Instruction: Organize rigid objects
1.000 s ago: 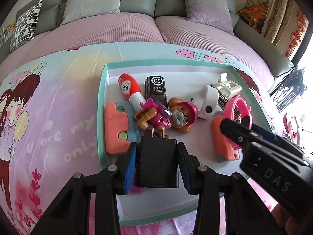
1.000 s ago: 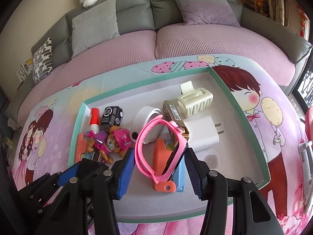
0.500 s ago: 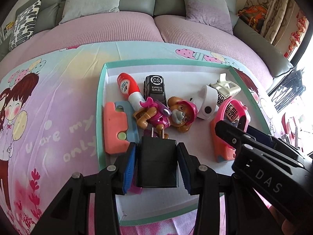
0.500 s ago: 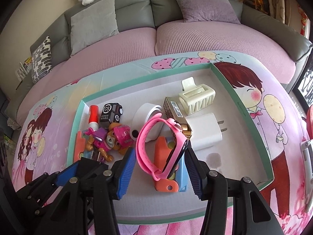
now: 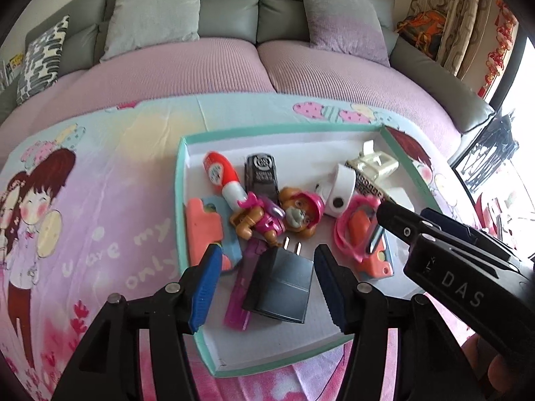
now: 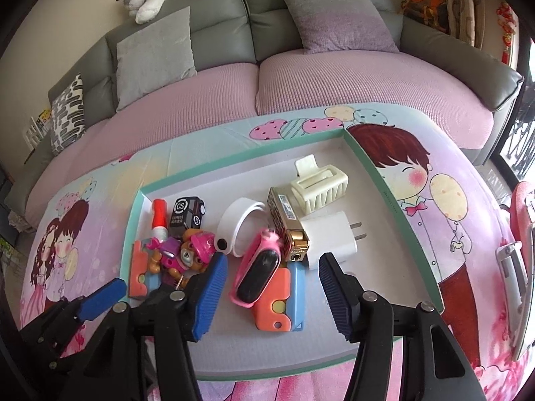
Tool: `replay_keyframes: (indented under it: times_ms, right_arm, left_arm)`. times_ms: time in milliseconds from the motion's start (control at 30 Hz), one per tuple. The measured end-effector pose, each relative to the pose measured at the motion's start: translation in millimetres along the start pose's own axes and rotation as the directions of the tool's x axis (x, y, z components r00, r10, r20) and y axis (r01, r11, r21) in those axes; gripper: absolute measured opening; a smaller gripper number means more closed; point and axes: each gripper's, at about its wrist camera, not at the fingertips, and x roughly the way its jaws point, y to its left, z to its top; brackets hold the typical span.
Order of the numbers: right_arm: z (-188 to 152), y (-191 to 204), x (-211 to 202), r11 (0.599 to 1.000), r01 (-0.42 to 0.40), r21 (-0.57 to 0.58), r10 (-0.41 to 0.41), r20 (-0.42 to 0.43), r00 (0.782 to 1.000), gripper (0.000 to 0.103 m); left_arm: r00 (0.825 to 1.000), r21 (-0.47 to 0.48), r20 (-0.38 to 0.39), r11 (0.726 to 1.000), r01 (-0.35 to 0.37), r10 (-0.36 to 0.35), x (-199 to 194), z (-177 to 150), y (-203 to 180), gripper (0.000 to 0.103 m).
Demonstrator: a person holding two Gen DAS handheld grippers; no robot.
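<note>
the left gripper (image 5: 267, 257) has just been opening, jaws clear of the black charger (image 5: 279, 287) lying in the tray (image 5: 182, 167); the right gripper (image 6: 272, 267), also opening, stands released around the pink watch (image 6: 255, 277).

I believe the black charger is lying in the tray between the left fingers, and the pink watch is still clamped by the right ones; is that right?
Not quite: the right wrist view shows the pink watch released, lying on the orange block between open fingers. The black charger does lie in the tray.
</note>
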Motion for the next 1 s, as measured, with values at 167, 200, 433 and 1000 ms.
replay_keyframes:
  times_ms: [167, 200, 433, 1000]
  right_arm:
    - [0, 0, 1, 1.000, 0.002, -0.001, -0.002, -0.003, 1.000, 0.061]
    - [0, 1, 2, 1.000, 0.003, -0.004, -0.003, -0.006, 1.000, 0.061]
    - [-4, 10, 11, 0.999, 0.004, -0.042, -0.005, -0.031, 1.000, 0.076]
    - [-7, 23, 18, 0.997, 0.004, -0.083, -0.005, -0.013, 1.000, 0.103]
  left_arm:
    - [0.998, -0.021, 0.029, 0.998, -0.059, 0.059, -7, 4, 11, 0.059]
    - [0.996, -0.031, 0.034, 0.997, -0.076, 0.077, -7, 4, 15, 0.059]
    - [0.977, -0.136, 0.032, 0.969, -0.205, 0.211, -3, 5, 53, 0.085]
    - [0.947, -0.285, 0.005, 0.908, -0.307, 0.322, 10, -4, 102, 0.095]
